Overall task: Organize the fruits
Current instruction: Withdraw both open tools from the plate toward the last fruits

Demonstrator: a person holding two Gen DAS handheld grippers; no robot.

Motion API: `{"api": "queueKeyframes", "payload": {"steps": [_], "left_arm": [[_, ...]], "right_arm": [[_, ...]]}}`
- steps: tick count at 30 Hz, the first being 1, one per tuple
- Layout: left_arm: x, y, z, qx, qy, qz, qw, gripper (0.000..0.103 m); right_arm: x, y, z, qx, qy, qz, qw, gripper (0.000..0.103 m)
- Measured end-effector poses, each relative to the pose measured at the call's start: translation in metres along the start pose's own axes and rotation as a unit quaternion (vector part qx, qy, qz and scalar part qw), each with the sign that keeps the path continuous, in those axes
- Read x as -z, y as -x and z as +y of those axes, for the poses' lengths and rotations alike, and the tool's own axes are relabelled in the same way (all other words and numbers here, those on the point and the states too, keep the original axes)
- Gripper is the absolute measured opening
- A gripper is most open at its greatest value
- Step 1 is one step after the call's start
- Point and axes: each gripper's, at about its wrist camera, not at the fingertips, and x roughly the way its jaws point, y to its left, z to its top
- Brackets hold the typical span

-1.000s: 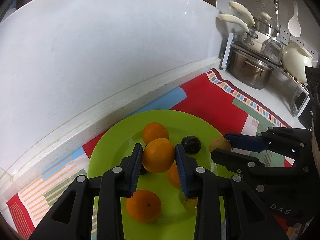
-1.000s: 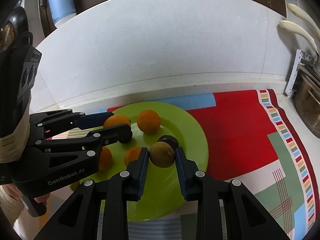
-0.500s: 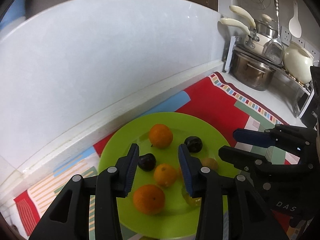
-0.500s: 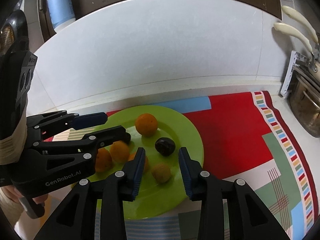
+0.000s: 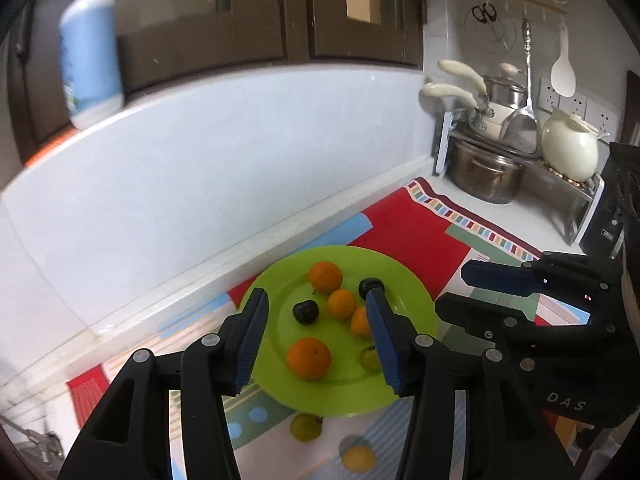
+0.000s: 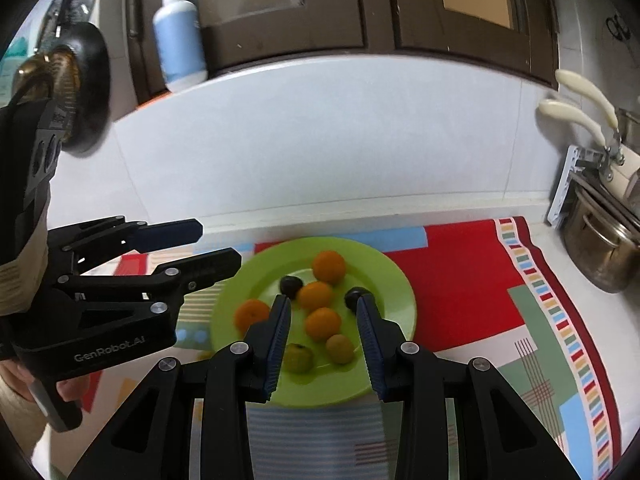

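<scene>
A lime-green plate (image 5: 340, 388) (image 6: 320, 380) on the patterned mat holds several oranges (image 5: 309, 358) (image 6: 323, 323), two dark plums (image 5: 306, 312) (image 6: 291, 285), a brownish fruit (image 6: 340, 349) and a green fruit (image 6: 298, 358). A green fruit (image 5: 306, 426) and a yellow one (image 5: 359, 458) lie on the mat in front of the plate. My left gripper (image 5: 316, 304) (image 6: 218, 244) hovers above the plate's near side, its jaws opening with nothing between them. My right gripper (image 6: 323, 308) (image 5: 452, 290) hangs open beside it, also holding nothing.
A white tiled wall runs behind the mat (image 5: 420, 232). A rack with steel pots (image 5: 488, 176) and a cream ceramic pot (image 5: 570, 148) stands at the right, with a black appliance (image 5: 616, 208) beside it. A blue bottle (image 6: 178, 40) sits on the ledge.
The left gripper let go of an orange and the right let go of the brownish fruit, both now on the plate. Both grippers rose and pulled back, jaws wider.
</scene>
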Motion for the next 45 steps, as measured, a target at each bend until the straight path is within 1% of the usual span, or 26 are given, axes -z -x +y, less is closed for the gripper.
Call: {"api": "queueKeyframes", "payload": {"steps": [3,4,6,7,11,16,18,20,30,37,45], "left_arm": [[0.005,0.021,0.002,-0.007,-0.003,-0.011,0.9999,0.051],[0.007,0.026,0.004,-0.008,-0.002,-0.014,0.9999,0.053],[0.011,0.038,0.006,-0.012,-0.002,-0.020,0.9997,0.054],[0.013,0.043,0.008,-0.015,-0.003,-0.022,0.9996,0.054],[0.023,0.060,0.012,-0.024,-0.010,-0.027,0.9993,0.055],[0.038,0.072,0.018,-0.021,-0.025,-0.033,0.9989,0.056],[0.044,0.073,0.020,-0.012,-0.033,-0.032,0.9989,0.056],[0.051,0.072,0.022,-0.001,-0.040,-0.027,0.9988,0.056],[0.080,0.061,0.028,0.019,-0.079,-0.016,0.9966,0.056],[0.098,0.039,0.033,0.039,-0.103,0.002,0.9939,0.056],[0.110,0.010,0.036,0.061,-0.123,0.025,0.9902,0.055]], "right_arm": [[0.003,0.014,0.013,-0.007,0.004,-0.006,1.000,0.036],[0.004,0.018,0.017,-0.008,0.005,-0.007,1.000,0.036],[0.007,0.024,0.025,-0.012,0.004,-0.009,1.000,0.038],[0.009,0.027,0.029,-0.013,0.003,-0.011,1.000,0.041],[0.016,0.033,0.045,-0.021,0.008,-0.011,1.000,0.042],[0.025,0.035,0.061,-0.028,0.006,-0.008,1.000,0.042],[0.029,0.034,0.066,-0.029,0.004,-0.006,1.000,0.042],[0.035,0.033,0.071,-0.030,0.001,-0.005,1.000,0.042],[0.062,0.016,0.090,-0.026,0.000,0.023,0.999,0.042],[0.076,0.003,0.099,-0.008,0.017,0.031,0.999,0.041],[0.088,-0.020,0.104,-0.010,0.030,0.059,0.998,0.041]]}}
